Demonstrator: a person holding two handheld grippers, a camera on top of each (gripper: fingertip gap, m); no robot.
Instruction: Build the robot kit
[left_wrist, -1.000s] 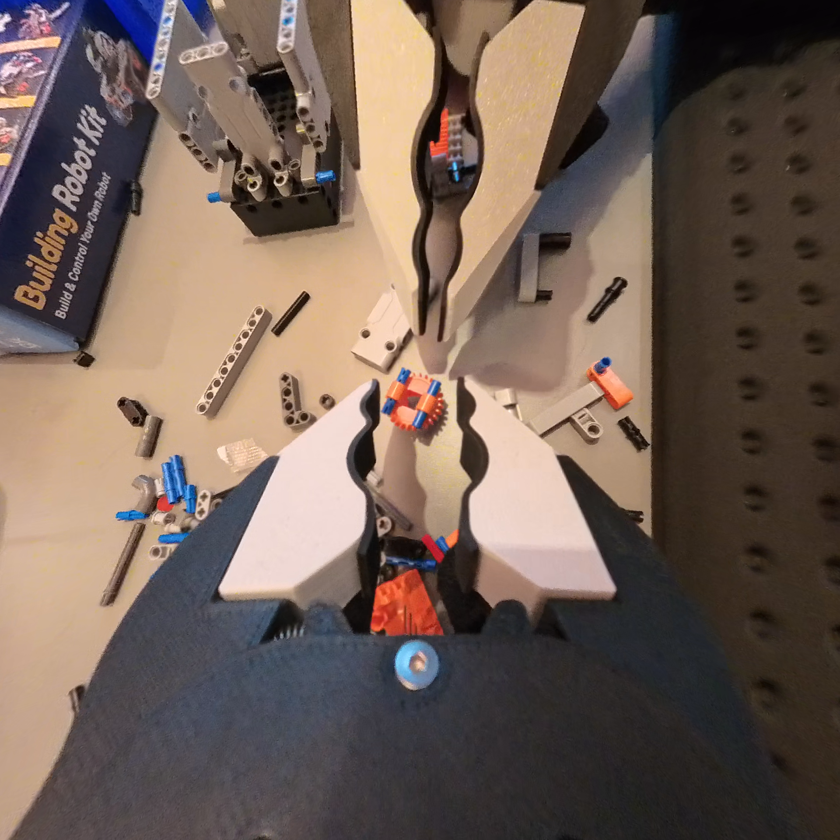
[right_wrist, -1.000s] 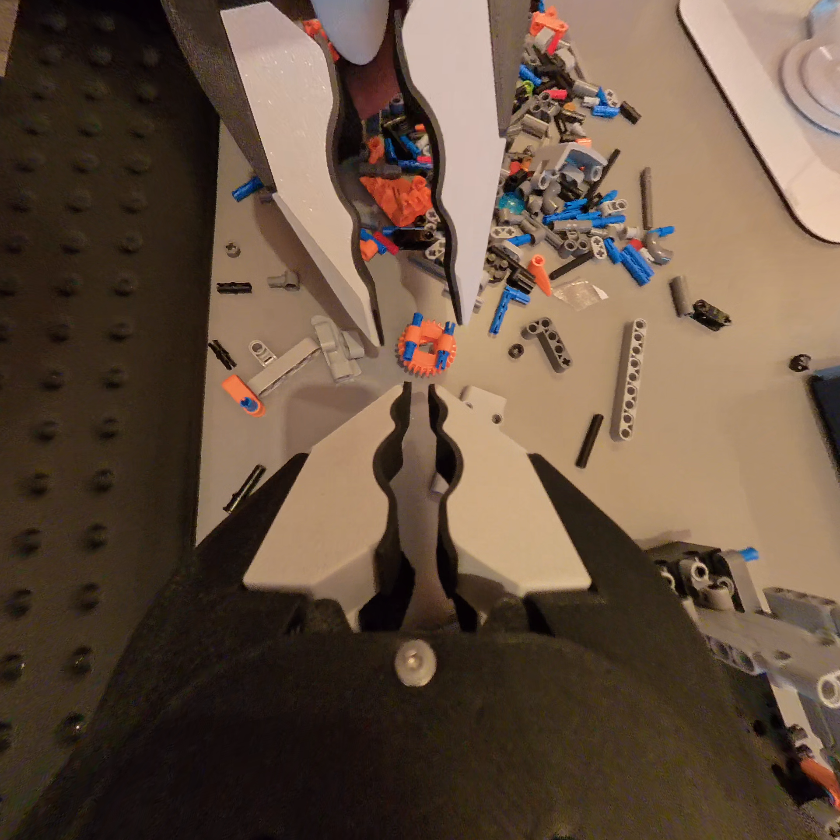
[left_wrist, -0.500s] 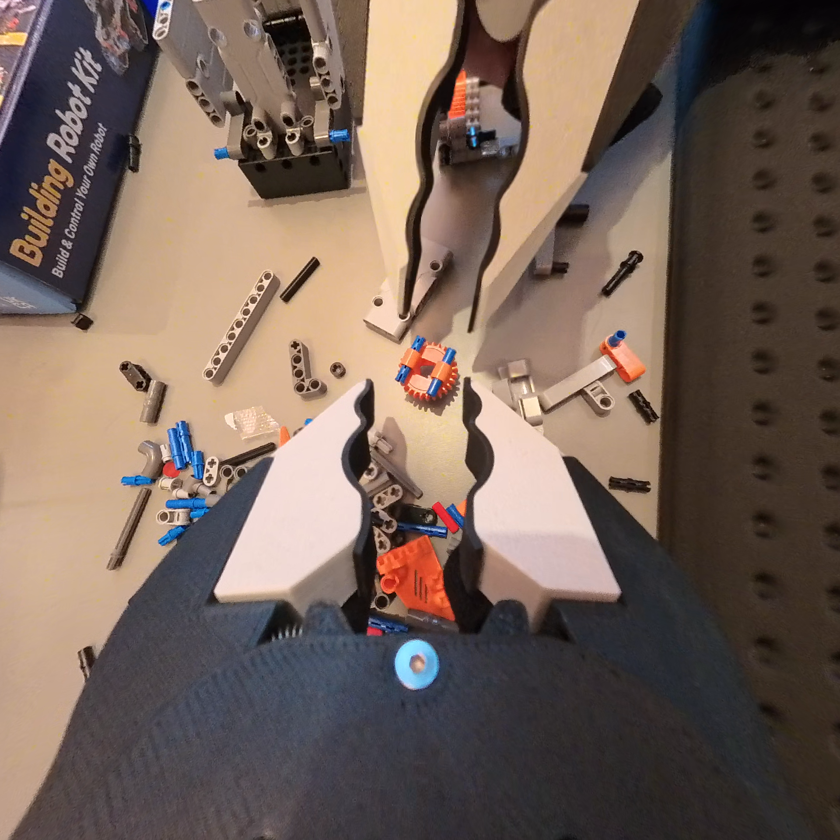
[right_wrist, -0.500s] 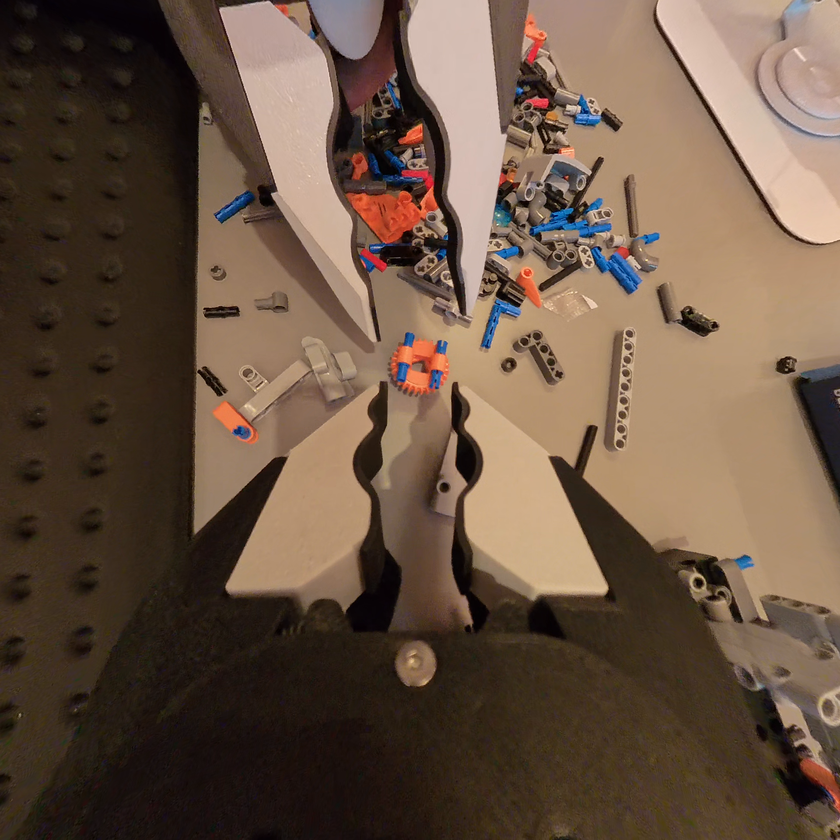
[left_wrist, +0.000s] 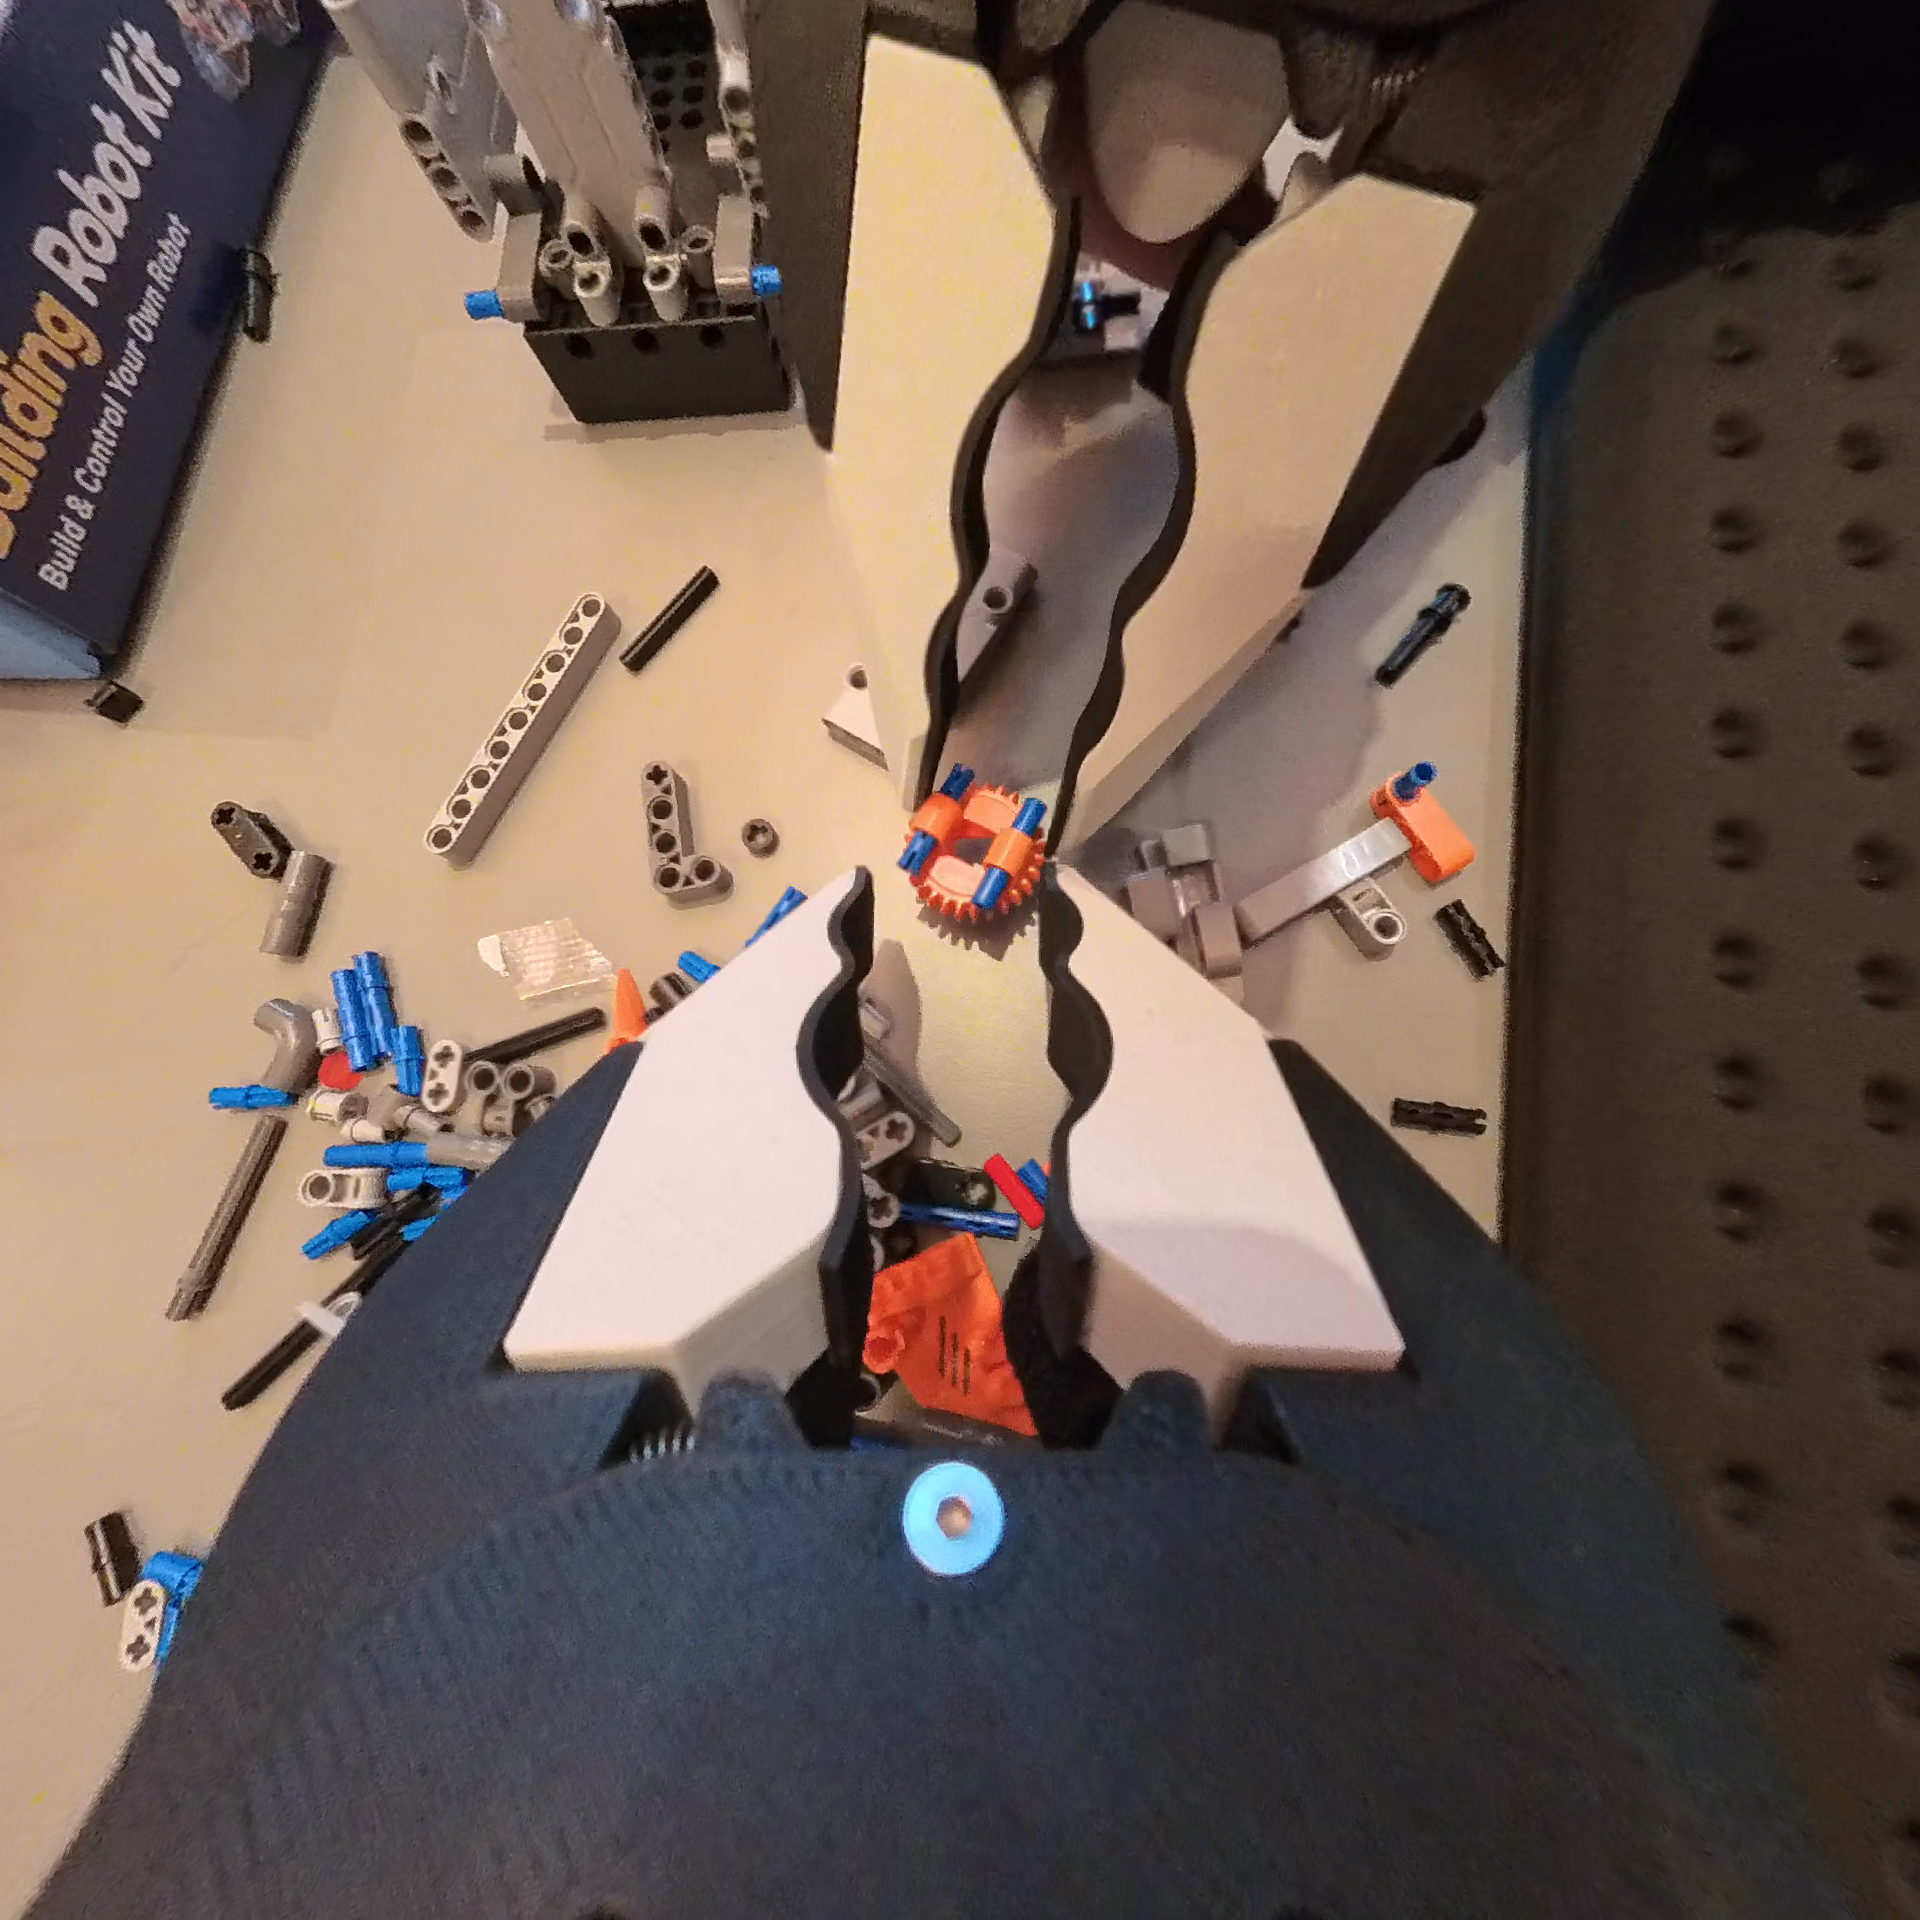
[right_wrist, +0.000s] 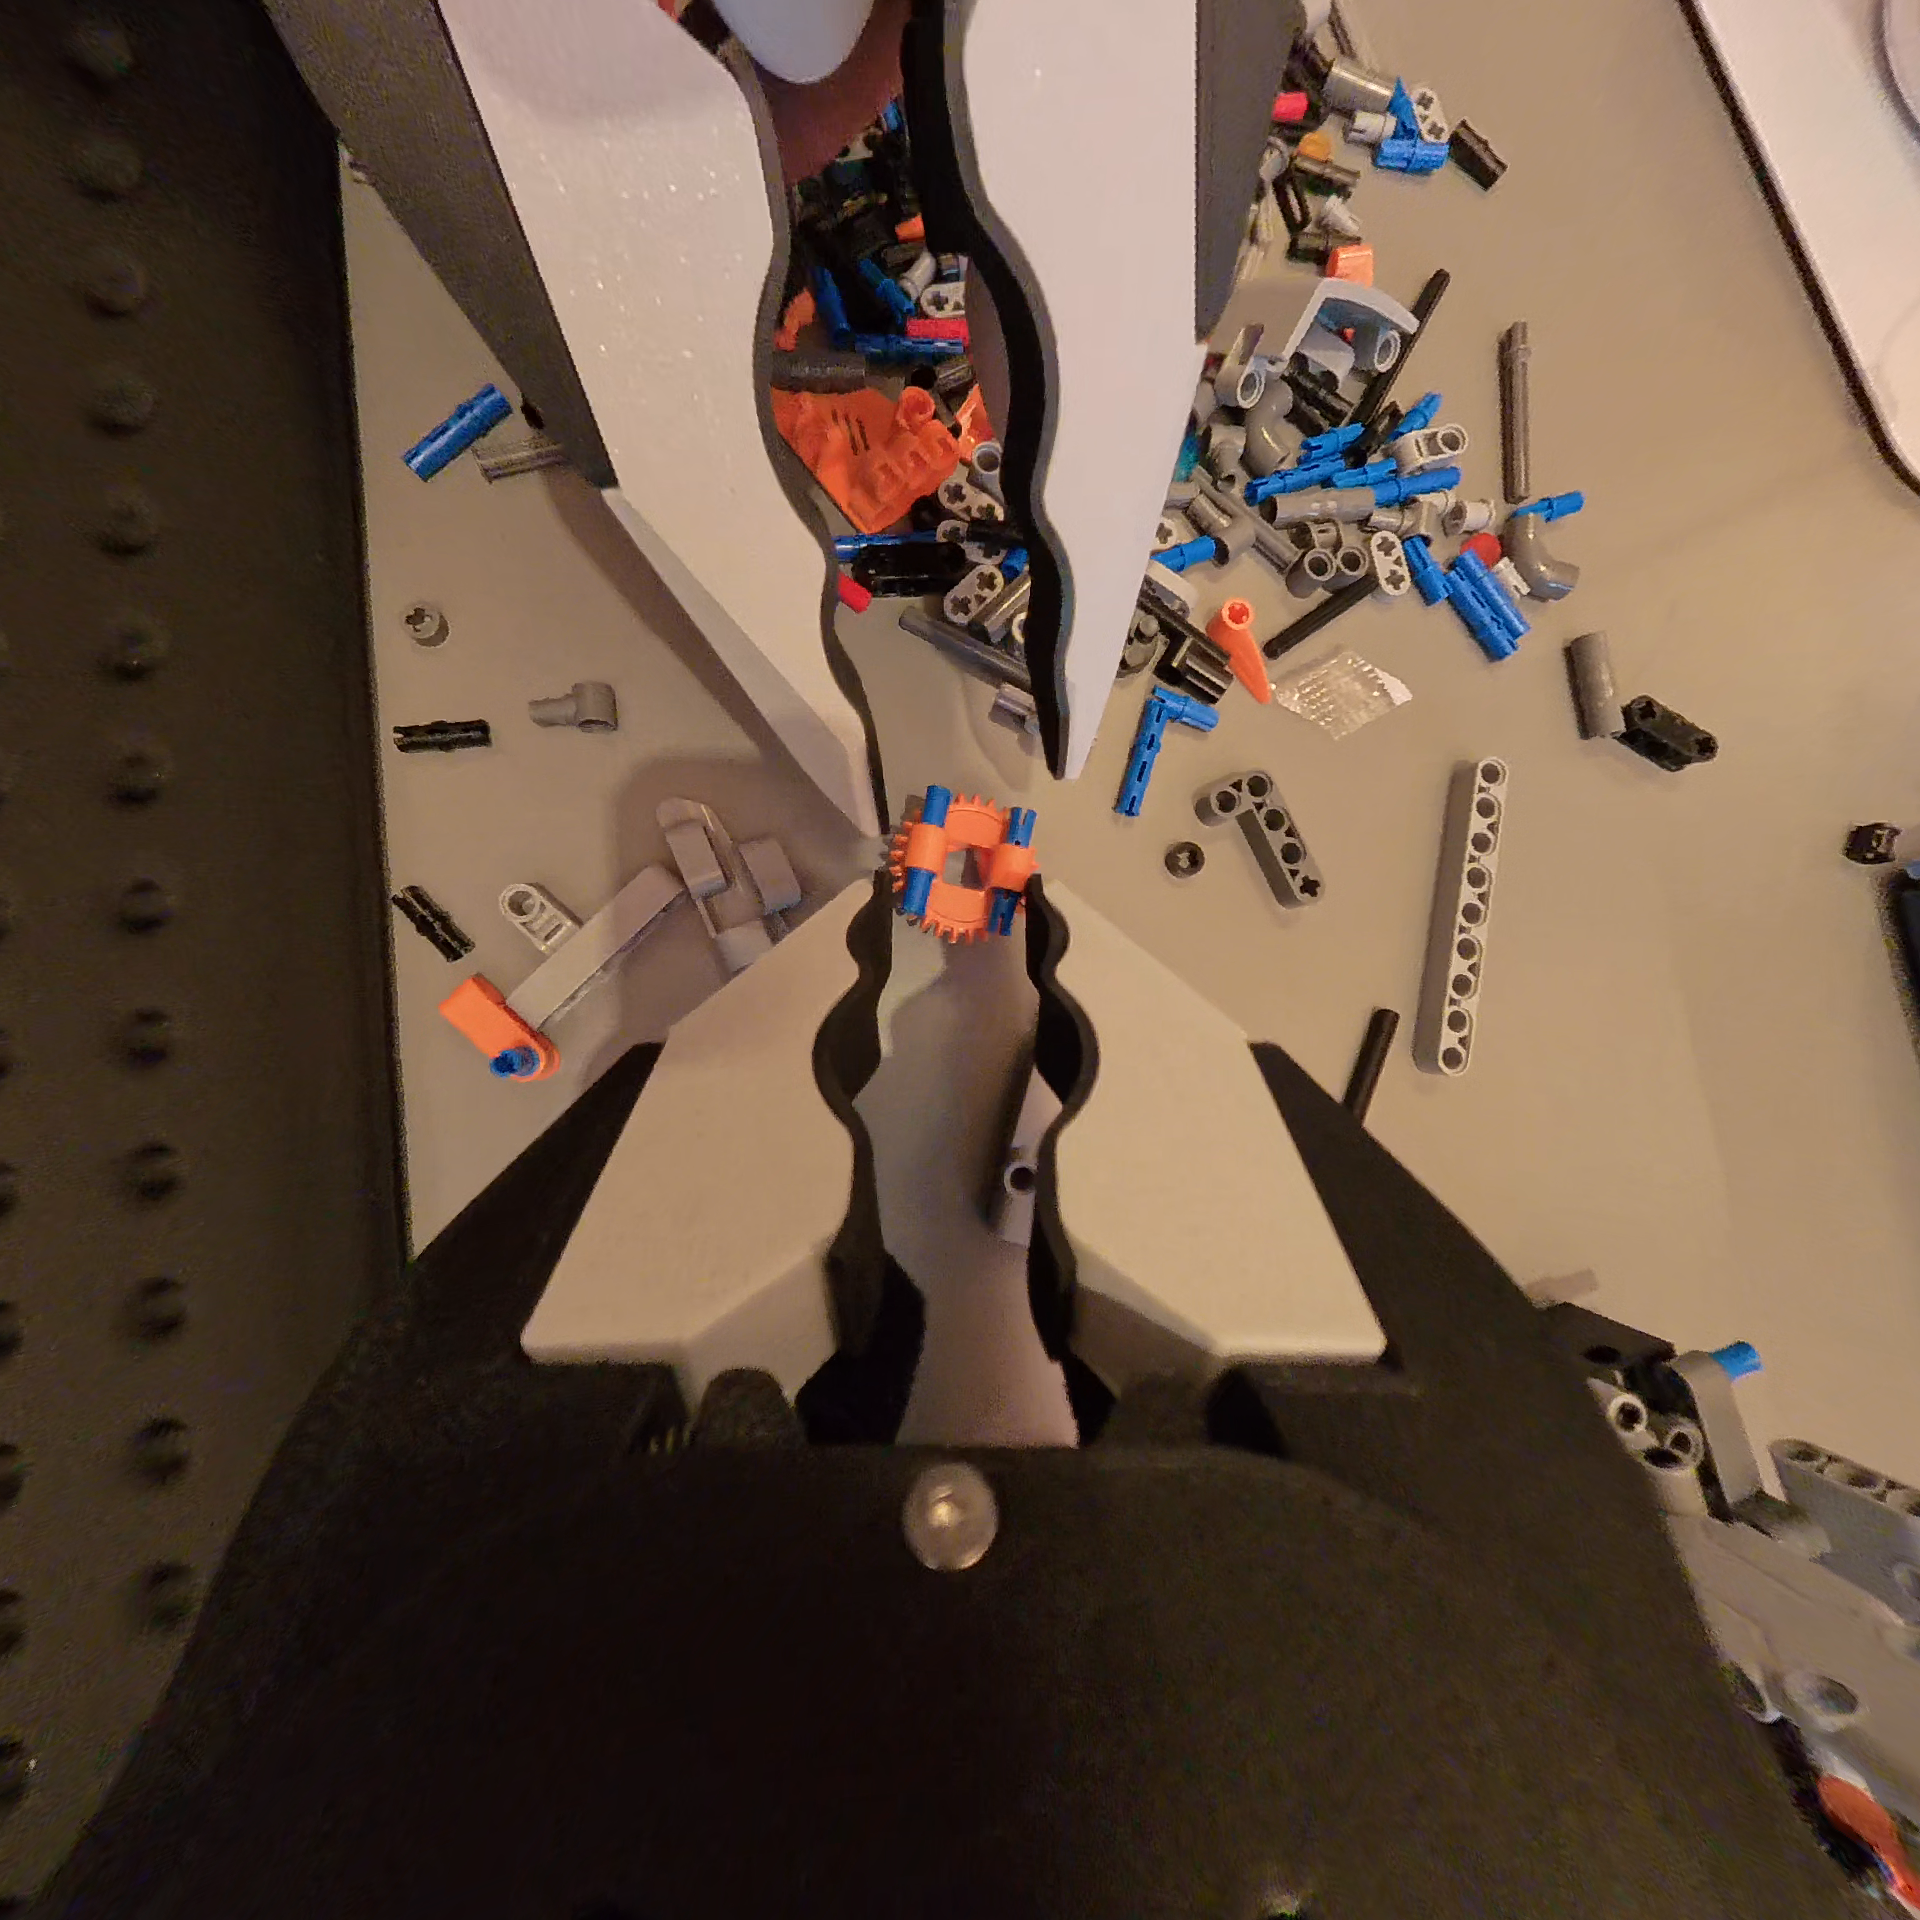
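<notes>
I have both grippers over the beige table (left_wrist: 343, 540), tip to tip across one part: an orange gear (right_wrist: 961, 860) carrying two blue pins that lie roughly parallel, running along the line between the two grippers.

Right gripper (right_wrist: 956, 883): jaws apart, nothing held. The gear sits right at its fingertips, at the mouth of the gap, one tip on each flank; I cannot tell whether the tips touch it.

Left gripper (left_wrist: 951, 899): jaws apart, nothing held. The gear lies just beyond its tips, slightly toward its right finger. The right gripper is the nearer.

Surroundings: a loose pile of blue, grey and black pieces (right_wrist: 1340, 499) beside the left gripper, a long grey beam (right_wrist: 1463, 914), a part-built grey assembly (left_wrist: 613, 208), and a blue box (left_wrist: 94, 312).
</notes>
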